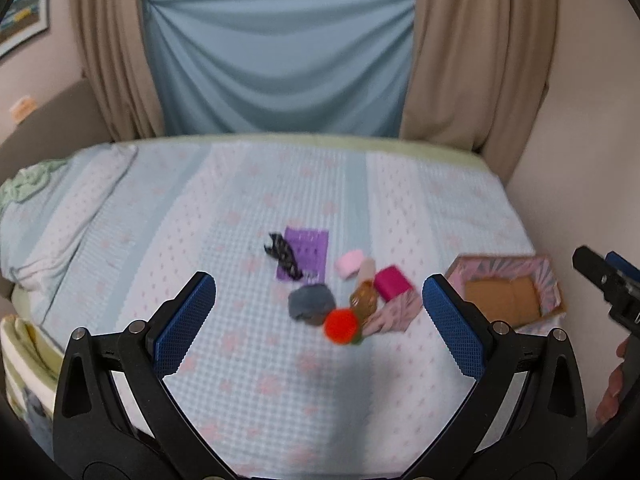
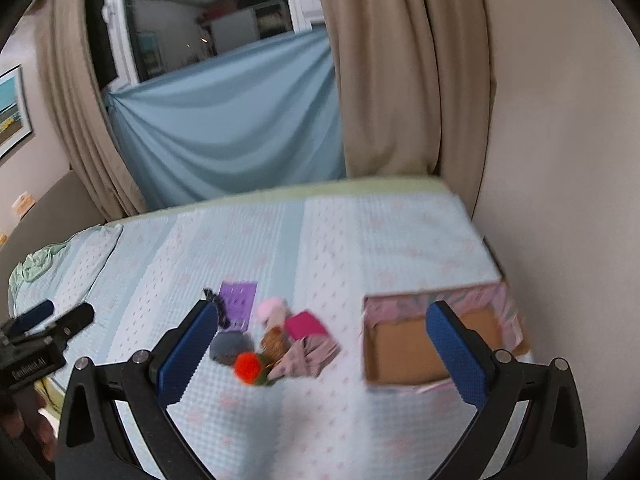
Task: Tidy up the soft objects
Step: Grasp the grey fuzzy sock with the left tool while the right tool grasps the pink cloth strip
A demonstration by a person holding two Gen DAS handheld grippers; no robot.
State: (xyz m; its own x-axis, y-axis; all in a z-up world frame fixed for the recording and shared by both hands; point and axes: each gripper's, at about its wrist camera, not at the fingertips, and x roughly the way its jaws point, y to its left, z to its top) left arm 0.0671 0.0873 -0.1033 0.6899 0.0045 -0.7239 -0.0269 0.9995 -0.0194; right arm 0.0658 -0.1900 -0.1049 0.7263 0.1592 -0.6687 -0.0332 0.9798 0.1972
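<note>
Soft objects (image 1: 340, 296) heaped on bed (image 1: 440, 200) | box (image 2: 404, 348) beside | both grippers' jaws apart, empty

We see a bed (image 1: 248, 360) filling the lower half of both views, covered with a pale blue spread dotted with pink flowers. At its head on the left lies a pillow (image 1: 68, 216) in the same print, with a bit of crumpled green cloth (image 1: 28, 186) just beside it. Behind the bed a light blue sheet (image 1: 280, 60) hangs stretched across the window (image 2: 208, 16), whose dark pane shows above it. Beige curtains (image 1: 476, 48) flank the sheet on both sides. A plain pale wall (image 2: 560, 160) borders the bed on the right, and a framed picture (image 2: 12, 112) hangs on the left wall
</note>
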